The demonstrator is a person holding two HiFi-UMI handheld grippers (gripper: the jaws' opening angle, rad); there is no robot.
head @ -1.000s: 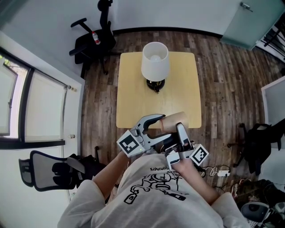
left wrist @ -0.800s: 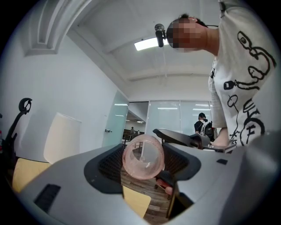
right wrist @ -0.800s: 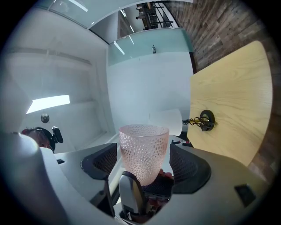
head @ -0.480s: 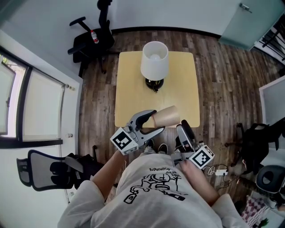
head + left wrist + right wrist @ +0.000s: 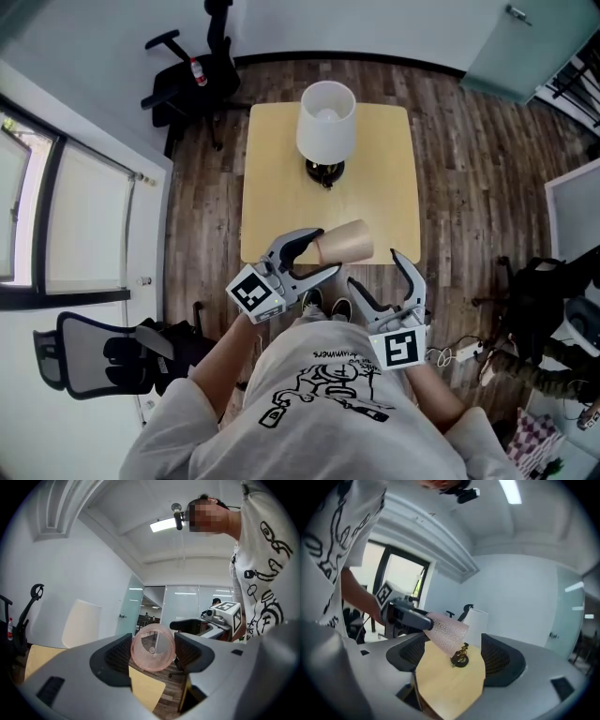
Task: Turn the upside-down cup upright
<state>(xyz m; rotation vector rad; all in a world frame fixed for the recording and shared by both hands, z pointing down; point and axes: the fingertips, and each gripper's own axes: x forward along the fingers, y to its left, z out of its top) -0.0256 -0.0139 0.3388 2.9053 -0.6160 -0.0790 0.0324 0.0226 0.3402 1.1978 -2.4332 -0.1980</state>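
Note:
A pale pink, see-through cup (image 5: 347, 241) lies on its side in the air over the front edge of the wooden table (image 5: 281, 192). My left gripper (image 5: 327, 251) is shut on its narrow base end, and the mouth points to the right. In the left gripper view the cup's round base (image 5: 152, 647) fills the gap between the pads. My right gripper (image 5: 385, 284) is open with nothing in it, a little to the right of the cup and nearer the person. From the right gripper view (image 5: 457, 659) the cup (image 5: 446, 631) shows ahead, apart from the jaws.
A lamp with a white shade (image 5: 326, 120) stands on a dark base at the middle of the table's far half. A black office chair (image 5: 192, 80) is beyond the table's left corner, and another chair (image 5: 103, 352) is at the lower left. A wooden floor surrounds the table.
My right gripper has drawn back from the cup and rolled over, its jaws now spread flat. The left gripper has shifted slightly left with the cup in it.

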